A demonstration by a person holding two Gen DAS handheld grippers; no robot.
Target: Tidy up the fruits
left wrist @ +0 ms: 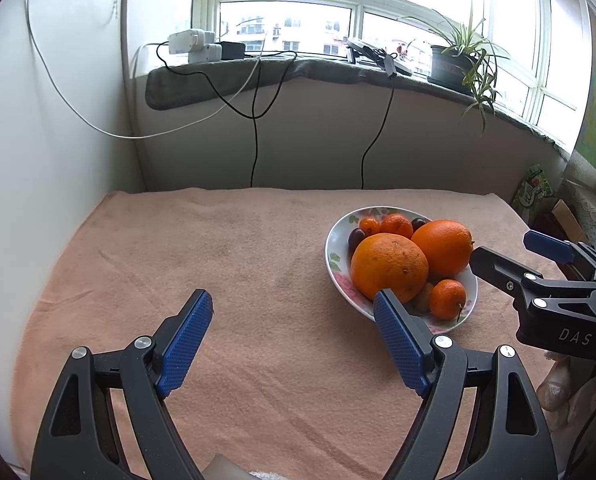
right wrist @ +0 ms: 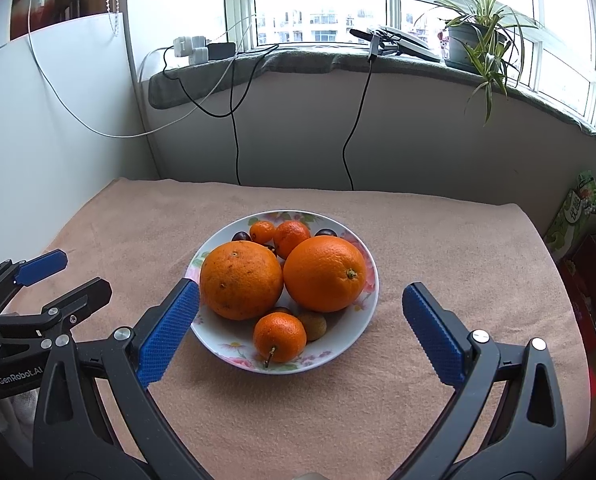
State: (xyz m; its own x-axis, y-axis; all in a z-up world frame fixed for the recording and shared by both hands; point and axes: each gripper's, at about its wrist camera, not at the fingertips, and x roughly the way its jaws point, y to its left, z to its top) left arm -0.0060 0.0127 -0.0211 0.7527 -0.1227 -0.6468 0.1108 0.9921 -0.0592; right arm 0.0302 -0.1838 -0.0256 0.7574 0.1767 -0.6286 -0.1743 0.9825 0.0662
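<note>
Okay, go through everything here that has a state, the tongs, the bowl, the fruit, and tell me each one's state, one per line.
Left tongs: open, empty, over the towel.
Right tongs: open, empty, facing the bowl.
Floral bowl: upright, full of fruit.
Two large oranges: whole, in the bowl.
Front mandarin: whole, stem on.
Peach towel: spread flat.

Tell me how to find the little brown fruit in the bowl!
Look at the flowered bowl in the middle of the pink towel. Two big oranges fill it; go to the near rim, just in front of them, where a small mandarin with a stem sits. The brown fruit is tucked right beside it, the only dull brownish one among orange and dark purple fruits.
</note>
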